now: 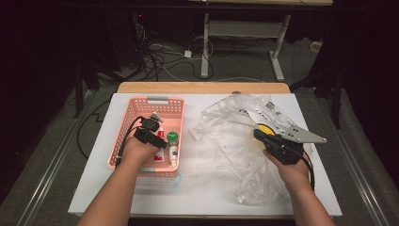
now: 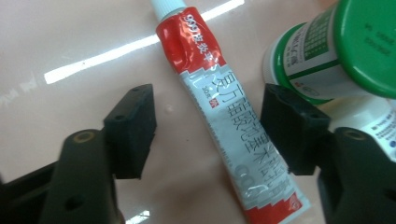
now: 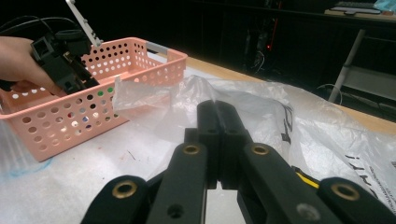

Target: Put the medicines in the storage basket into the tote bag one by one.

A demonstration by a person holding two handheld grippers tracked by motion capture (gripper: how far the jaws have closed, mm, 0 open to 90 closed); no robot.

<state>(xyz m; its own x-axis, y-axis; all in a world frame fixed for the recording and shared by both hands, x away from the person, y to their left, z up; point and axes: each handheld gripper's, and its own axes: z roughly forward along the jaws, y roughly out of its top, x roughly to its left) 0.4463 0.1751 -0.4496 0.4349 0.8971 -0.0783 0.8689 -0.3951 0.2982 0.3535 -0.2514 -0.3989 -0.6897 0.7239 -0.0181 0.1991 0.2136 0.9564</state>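
Reaching into basket: we hold the left tongs (image 1: 157, 134) down inside the pink basket (image 1: 136, 106), over its floor, so the jaws can straddle the item we want.
Left tongs state: spread; neither pad (image 2: 133, 128) presses on anything yet.
Tube position: the red-and-silver tube (image 2: 229, 126) lies flat on the basket floor between the two jaws, slanted, closer to the jaw on the right of the left gripper view, cap pointing away.
Crowding neighbour: a green-capped bottle (image 2: 341, 51) lies just beside that same jaw, so we judge a careless squeeze could catch it.
Right tongs state: pressed together, pinching nothing that we can see (image 3: 218, 140).
Right tongs purpose: we park them over the crumpled plastic bag (image 1: 235, 136) on the white surface (image 1: 197, 188), well apart from the basket, probably to keep the bag ready for what we lift out.
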